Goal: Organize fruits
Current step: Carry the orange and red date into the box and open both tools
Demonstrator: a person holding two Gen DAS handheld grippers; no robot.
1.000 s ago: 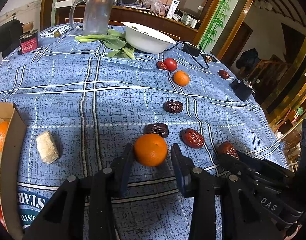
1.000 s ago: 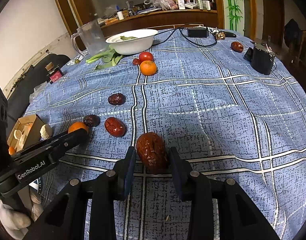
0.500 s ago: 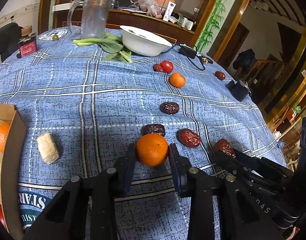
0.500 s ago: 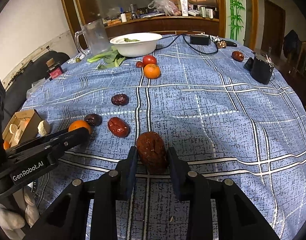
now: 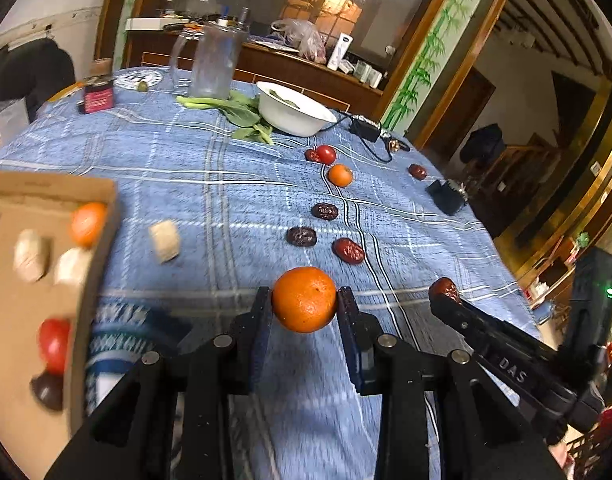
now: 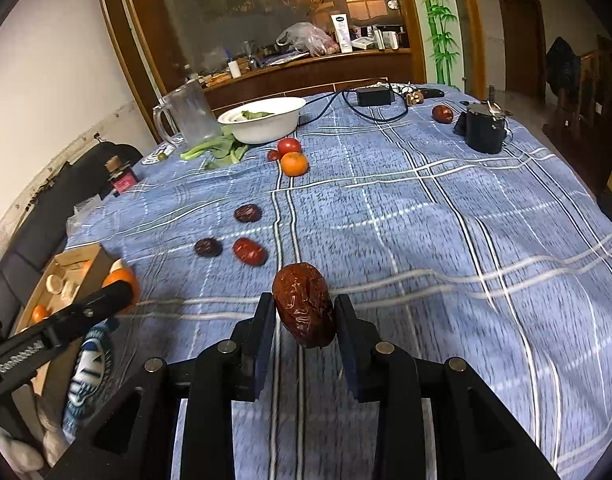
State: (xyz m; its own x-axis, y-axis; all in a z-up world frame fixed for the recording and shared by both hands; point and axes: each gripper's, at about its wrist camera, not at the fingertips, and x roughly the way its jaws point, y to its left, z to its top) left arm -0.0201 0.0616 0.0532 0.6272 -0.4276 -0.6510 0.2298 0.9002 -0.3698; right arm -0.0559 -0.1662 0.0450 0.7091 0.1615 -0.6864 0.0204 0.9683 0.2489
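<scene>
My left gripper [image 5: 305, 314] is shut on an orange tangerine [image 5: 304, 298] and holds it above the blue checked tablecloth [image 5: 210, 184], just right of the open cardboard box [image 5: 30, 280]. My right gripper [image 6: 305, 320] is shut on a wrinkled red date [image 6: 305, 309], also lifted off the cloth. The box holds a tangerine [image 5: 88, 224], a tomato [image 5: 54, 344] and pale pieces. On the cloth lie three dates [image 5: 325, 211] [image 5: 302, 237] [image 5: 349, 251], another tangerine [image 5: 340, 175] and a tomato [image 5: 326, 154].
A white bowl [image 5: 294, 110] with greens beside it and a clear jug [image 5: 216, 62] stand at the far side. A pale chunk [image 5: 165, 239] lies near the box. A black device [image 6: 484, 130], a power adapter with cable [image 6: 374, 98] and another date [image 6: 442, 114] sit at the far right.
Both grippers closed on their fruit and lifted it off the cloth. The left one swung left, so the box now fills the left of its view.
</scene>
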